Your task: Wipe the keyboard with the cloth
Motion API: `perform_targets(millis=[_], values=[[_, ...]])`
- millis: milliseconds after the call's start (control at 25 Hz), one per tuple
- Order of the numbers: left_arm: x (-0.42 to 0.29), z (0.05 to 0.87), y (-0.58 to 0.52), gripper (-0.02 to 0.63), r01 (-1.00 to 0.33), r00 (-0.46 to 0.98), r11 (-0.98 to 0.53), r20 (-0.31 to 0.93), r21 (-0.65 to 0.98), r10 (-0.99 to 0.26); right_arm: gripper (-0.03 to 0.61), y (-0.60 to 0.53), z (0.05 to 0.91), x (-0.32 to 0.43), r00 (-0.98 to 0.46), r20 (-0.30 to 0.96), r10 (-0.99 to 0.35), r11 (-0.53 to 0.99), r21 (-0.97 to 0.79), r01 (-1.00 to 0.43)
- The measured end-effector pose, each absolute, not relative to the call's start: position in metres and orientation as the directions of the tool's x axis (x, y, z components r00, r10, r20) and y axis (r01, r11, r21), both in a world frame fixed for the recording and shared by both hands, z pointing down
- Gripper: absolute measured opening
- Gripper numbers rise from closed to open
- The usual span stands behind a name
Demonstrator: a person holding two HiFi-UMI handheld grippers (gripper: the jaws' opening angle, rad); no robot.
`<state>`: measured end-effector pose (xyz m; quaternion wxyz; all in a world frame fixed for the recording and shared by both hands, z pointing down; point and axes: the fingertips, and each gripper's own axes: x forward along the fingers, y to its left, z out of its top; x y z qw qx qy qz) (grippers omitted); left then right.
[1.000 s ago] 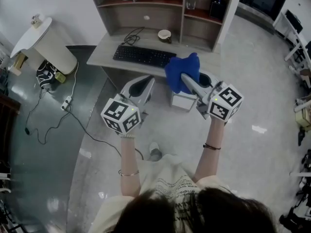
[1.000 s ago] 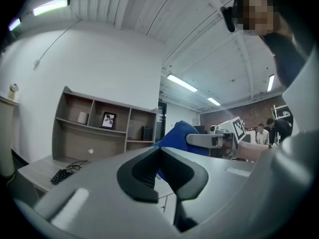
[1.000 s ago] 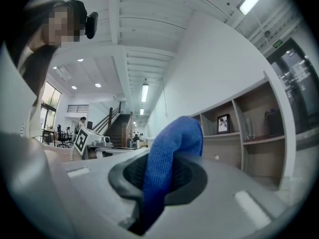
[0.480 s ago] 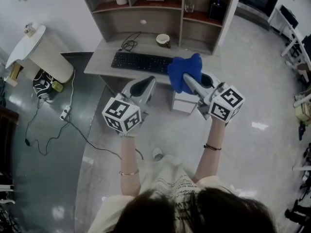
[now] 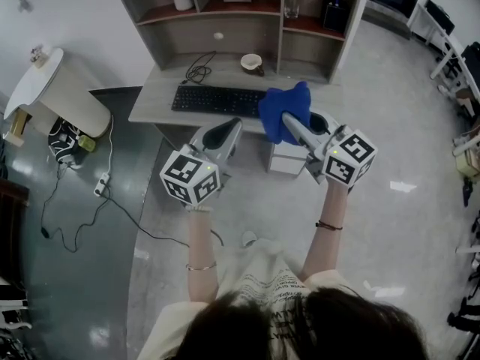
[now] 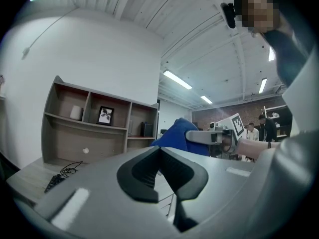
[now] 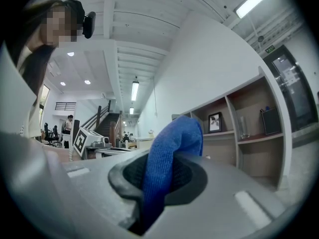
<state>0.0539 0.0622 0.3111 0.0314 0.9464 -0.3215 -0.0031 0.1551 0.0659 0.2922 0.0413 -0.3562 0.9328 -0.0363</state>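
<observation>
The right hand-held gripper [image 5: 289, 121] is pinching the blue cloth [image 5: 282, 108], its jaws closed on a fold, with the rest of the fabric bunching out past the tips. In the right gripper view the cloth is rising in a rounded hump and drooping over itself. That suggests it is light, soft and limp, with a fine nap that is likely gripping rather than slipping. It will probably mould to the keys but also crumple under a push, so a pinch near the middle, leaving a loose pad hanging free to drag, looks like the sensible hold. The present grip seems to be doing roughly that.

The left hand-held gripper [image 5: 227, 128] is hanging beside the right one with its jaws together and nothing between them.

The keyboard [image 5: 217, 100] is lying flat on the surface [image 5: 157, 96], close to the front edge. Its long axis is running side to side across the head view, roughly along that edge, with the key rows facing up. Its right end is meeting the cloth's outline in that view. The cloth is being held in the air, however, and how high it sits above the keys cannot be told. Strokes along the long axis would probably suit the rows best. The keyboard looks stiff and light, so it may be sliding if pressed hard without the free gripper steadying it.
</observation>
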Motion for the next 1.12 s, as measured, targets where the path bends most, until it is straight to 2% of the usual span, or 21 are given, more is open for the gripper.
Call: perform_targets(millis=[1120], values=[[0.044, 0.350, 0.014, -0.003, -0.575, 0.818, -0.809, 0.069, 0.123, -0.571, 0.052, 0.022, 0.325, 0.146, -0.695, 0.014, -0.719, 0.687, -0.141, -0.713]])
